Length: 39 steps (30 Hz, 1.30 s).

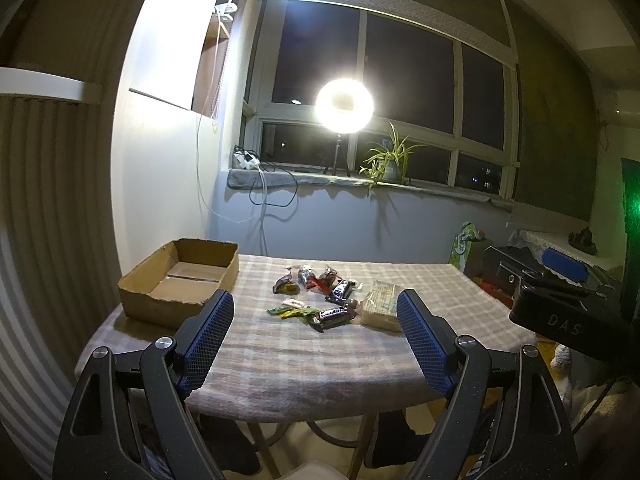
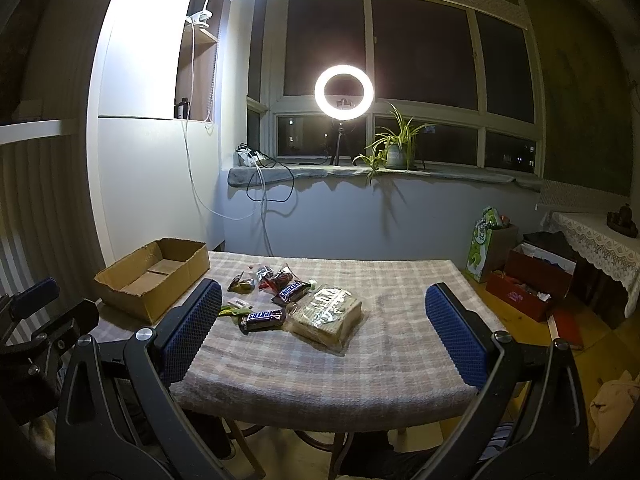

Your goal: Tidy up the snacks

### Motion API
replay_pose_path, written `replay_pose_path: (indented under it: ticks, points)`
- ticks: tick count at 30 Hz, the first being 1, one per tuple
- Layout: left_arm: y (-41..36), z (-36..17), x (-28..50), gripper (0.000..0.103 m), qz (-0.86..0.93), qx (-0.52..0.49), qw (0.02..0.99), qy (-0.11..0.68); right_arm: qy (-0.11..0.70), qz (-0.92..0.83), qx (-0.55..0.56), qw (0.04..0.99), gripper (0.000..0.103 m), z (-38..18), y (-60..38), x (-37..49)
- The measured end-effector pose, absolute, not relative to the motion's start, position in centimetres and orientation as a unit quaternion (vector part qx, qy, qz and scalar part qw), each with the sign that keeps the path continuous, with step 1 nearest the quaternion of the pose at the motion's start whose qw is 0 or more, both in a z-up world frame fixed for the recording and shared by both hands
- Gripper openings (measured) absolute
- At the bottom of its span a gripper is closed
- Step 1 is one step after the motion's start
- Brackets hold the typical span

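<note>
Both grippers, left (image 1: 316,312) and right (image 2: 323,304), spread apart, empty. Risk: glossy Snickers bars (image 2: 262,317) crowd clear-wrapped cracker pack (image 2: 326,314); double pickup likely.

tablecloth (image 2: 360,344): pale pink-grey plaid | cardboard box (image 2: 120,292): plain brown | Snickers bars (image 2: 262,317): dark brown, blue-white lettering | wafer pack (image 2: 326,314): beige, clear wrap | gripper pads (image 2: 456,336): blue, dotted texture | candy wrappers (image 1: 290,312): green

Cardboard box (image 2: 152,280) matt; snack wrappers (image 2: 262,317) glossy
</note>
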<state>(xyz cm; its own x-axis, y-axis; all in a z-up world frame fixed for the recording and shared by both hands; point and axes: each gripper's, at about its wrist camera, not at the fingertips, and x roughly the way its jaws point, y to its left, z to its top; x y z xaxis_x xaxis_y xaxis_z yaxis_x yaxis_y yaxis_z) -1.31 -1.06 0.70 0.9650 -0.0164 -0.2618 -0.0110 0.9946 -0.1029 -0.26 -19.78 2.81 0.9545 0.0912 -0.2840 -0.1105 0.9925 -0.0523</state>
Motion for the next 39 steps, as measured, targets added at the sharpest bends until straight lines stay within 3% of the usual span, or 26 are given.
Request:
replay_pose_path:
  ticks: [39]
  points:
    - [-0.31,0.94,-1.50,0.084,0.000,-0.052,0.990,0.130,0.138,0.055,-0.036,0.988,0.103,2.98,-19.02,-0.80]
